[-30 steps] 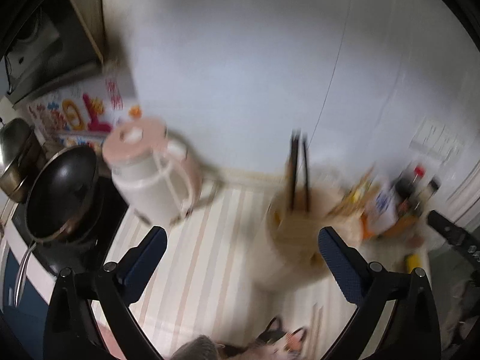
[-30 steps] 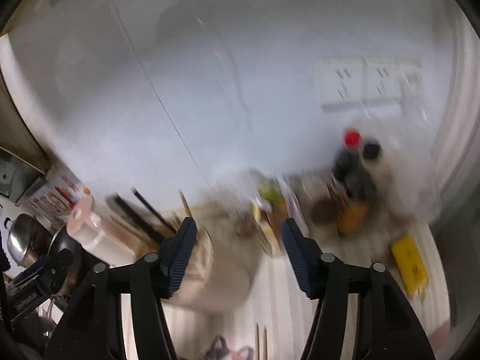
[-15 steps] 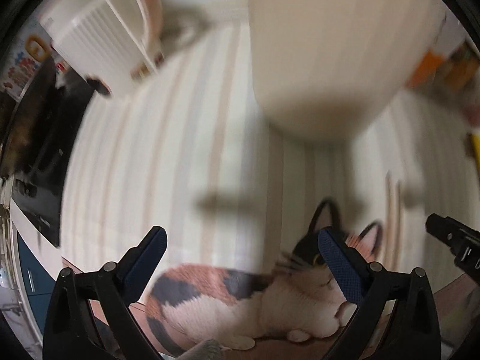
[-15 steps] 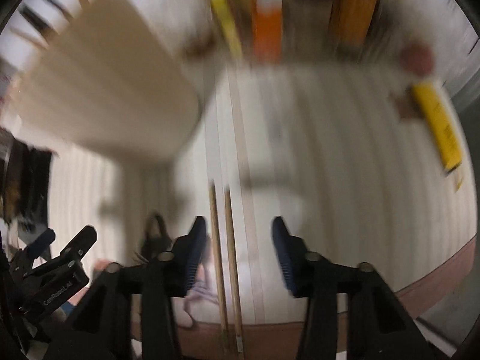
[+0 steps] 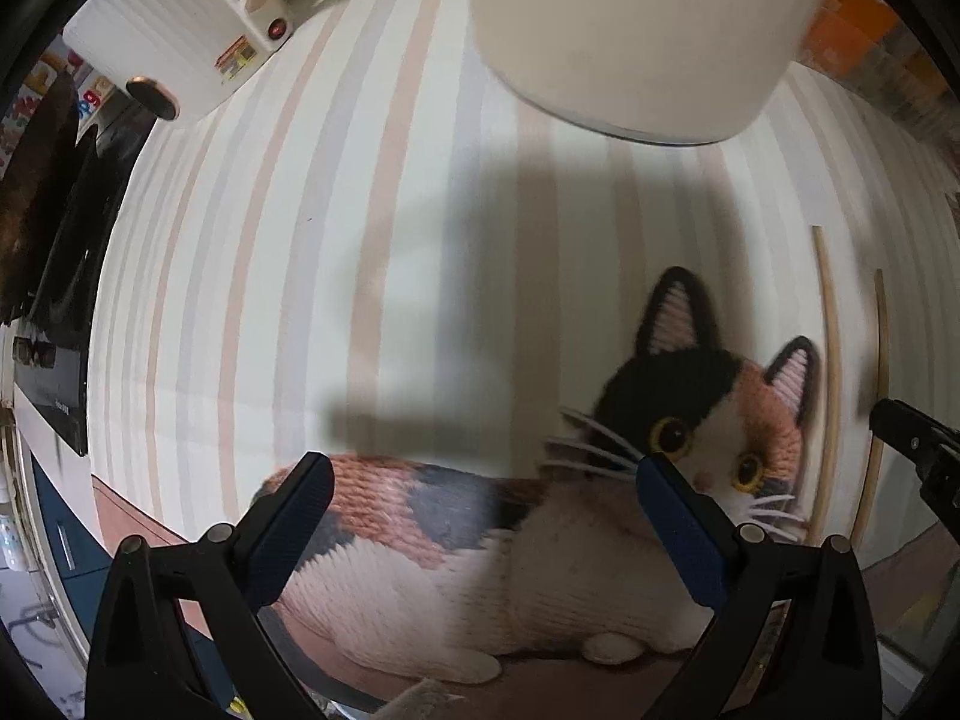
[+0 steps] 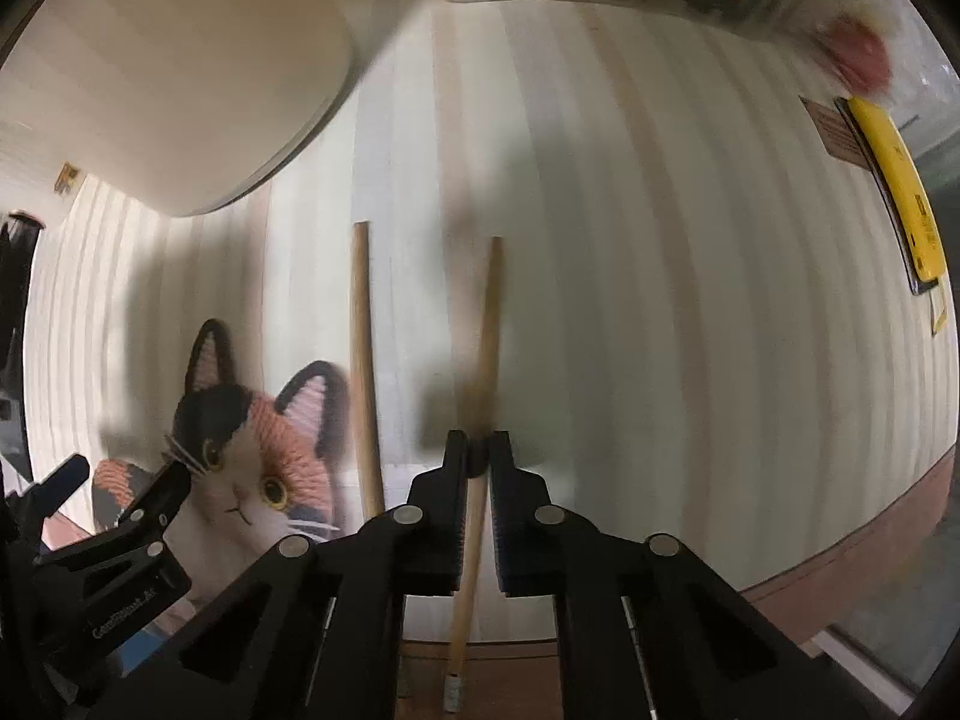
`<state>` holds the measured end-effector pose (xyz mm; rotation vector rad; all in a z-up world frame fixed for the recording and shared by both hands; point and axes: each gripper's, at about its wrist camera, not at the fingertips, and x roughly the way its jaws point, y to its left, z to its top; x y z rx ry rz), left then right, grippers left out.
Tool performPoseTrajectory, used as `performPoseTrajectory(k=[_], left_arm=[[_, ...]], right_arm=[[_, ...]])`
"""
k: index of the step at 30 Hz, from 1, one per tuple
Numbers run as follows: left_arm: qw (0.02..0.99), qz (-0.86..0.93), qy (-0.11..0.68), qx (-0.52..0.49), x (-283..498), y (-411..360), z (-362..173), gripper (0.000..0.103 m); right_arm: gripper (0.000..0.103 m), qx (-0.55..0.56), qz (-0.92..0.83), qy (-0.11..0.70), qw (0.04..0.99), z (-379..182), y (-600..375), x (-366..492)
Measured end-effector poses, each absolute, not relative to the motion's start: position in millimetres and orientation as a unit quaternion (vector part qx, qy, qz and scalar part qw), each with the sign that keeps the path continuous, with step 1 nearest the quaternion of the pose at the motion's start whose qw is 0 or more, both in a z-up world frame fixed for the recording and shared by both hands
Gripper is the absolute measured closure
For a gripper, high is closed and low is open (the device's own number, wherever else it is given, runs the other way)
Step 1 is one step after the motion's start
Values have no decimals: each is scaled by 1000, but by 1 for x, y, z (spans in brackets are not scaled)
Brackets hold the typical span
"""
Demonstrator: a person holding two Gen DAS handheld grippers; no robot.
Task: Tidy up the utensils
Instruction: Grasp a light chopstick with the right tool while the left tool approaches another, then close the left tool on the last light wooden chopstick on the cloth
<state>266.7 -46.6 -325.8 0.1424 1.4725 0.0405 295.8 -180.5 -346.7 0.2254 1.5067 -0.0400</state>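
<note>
Since half a second ago my right gripper (image 6: 478, 456) has clamped one chopstick (image 6: 487, 324), its length running straight ahead between the jaws. Second chopstick (image 6: 366, 360) lies parallel, just left. Left gripper (image 5: 480, 474) gapes, empty.

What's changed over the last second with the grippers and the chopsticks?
Both grippers tipped down from the wall view to the striped mat. The right gripper closed from open onto one chopstick. The other chopstick still lies flat beside the cat picture. The left gripper stays open and empty; the beige holder is unmoved.
</note>
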Motion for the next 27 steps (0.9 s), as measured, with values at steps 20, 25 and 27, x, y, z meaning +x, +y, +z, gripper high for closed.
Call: performPoseTrajectory(k=[20,25,27], left_arm=[[747,-106,648,108,262,-198,-321,24],[740,-98,655,118,258,-221,-328,55],[742,-101,653,110,257,-222,-328,69]], right_arm=[[96,126,-98,687,709,-359,-311,243],[96,127,-95,687,709,-357,-311,245],[96,129,-94,686,709,-355,-311,248]])
